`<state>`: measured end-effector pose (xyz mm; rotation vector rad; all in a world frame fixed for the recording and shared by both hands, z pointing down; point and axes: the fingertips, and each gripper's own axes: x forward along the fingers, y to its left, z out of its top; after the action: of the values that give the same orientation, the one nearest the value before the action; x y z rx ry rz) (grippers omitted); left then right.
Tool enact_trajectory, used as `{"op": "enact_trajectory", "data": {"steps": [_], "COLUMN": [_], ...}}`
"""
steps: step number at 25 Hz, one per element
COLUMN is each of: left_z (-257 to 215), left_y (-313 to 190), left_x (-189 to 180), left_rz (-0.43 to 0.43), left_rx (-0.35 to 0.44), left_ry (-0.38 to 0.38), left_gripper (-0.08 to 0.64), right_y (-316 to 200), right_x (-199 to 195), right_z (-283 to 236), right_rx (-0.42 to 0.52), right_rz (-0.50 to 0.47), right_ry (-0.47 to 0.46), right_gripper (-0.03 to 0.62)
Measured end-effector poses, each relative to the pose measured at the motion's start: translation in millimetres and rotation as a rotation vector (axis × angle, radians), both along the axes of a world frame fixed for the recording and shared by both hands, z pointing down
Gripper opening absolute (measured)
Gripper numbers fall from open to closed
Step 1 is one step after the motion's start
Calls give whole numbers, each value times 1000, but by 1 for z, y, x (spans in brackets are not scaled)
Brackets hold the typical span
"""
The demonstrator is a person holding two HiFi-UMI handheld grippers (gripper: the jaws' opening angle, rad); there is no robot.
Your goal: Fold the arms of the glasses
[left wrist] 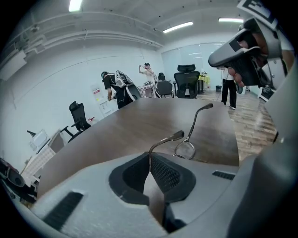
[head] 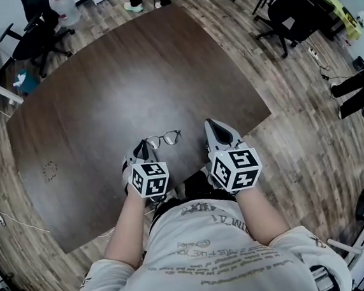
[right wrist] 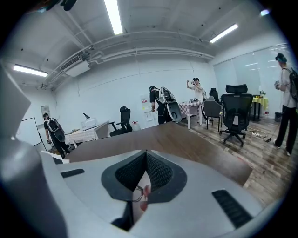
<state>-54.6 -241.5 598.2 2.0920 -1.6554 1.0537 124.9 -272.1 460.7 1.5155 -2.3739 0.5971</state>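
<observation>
Left hand-held gripper (head: pixel 145 146) clamps one arm of glasses (head: pixel 168 138) lying crosswise; right hand-held gripper (head: pixel 211 126) closed, empty.

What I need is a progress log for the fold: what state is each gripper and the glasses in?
glasses: both arms unfolded, one arm pinched in the left gripper.
left gripper: fingers shut on a glasses arm.
right gripper: fingers shut, nothing between them.
</observation>
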Motion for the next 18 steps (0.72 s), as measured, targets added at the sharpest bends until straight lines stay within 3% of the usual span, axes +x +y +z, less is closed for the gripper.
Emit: {"op": "enact_trajectory", "data": {"steps": [18], "left_z": [11], "left_y": [-6], "left_x": [54], "left_rz": [181], "left_rx": [31], "left_ry": [-196], "left_gripper": [25], "right_y": [-4], "right_x": [32], "right_z": [13], "right_rx": [-29], "right_rz": [44], "right_ry": [-11], "right_gripper": [11]}}
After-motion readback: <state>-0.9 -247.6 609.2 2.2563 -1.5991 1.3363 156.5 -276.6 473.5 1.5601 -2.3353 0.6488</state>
